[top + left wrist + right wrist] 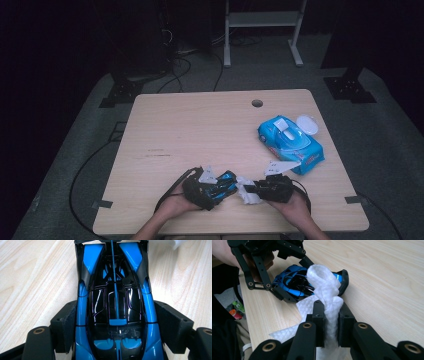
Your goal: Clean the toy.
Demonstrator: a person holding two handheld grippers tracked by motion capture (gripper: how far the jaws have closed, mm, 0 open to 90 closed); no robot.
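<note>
While the left gripper (222, 186) clamps the toy car (115, 302) by its flanks, pads pressed against both sides just above the table (200, 130), the right gripper (329, 322) pinches a bunched white wipe (325, 287) between jaws drawn nearly together. The job in hand looks like wiping the car clean: the looped end of the wipe rests against the car's body, near the front edge of the table between the person's two hands. A fair next move would be to drag the wipe along the bodywork, which calls for a steady clamp on the left and light pressure on the right so the car does not twist free. The car is glossy hard plastic, blue with black panels, low and tapered, with slick curved sides. The wipe is soft, limp and quilted. Farther off to the right lies a blue wipe pack (290, 144), its round lid flipped open.
</note>
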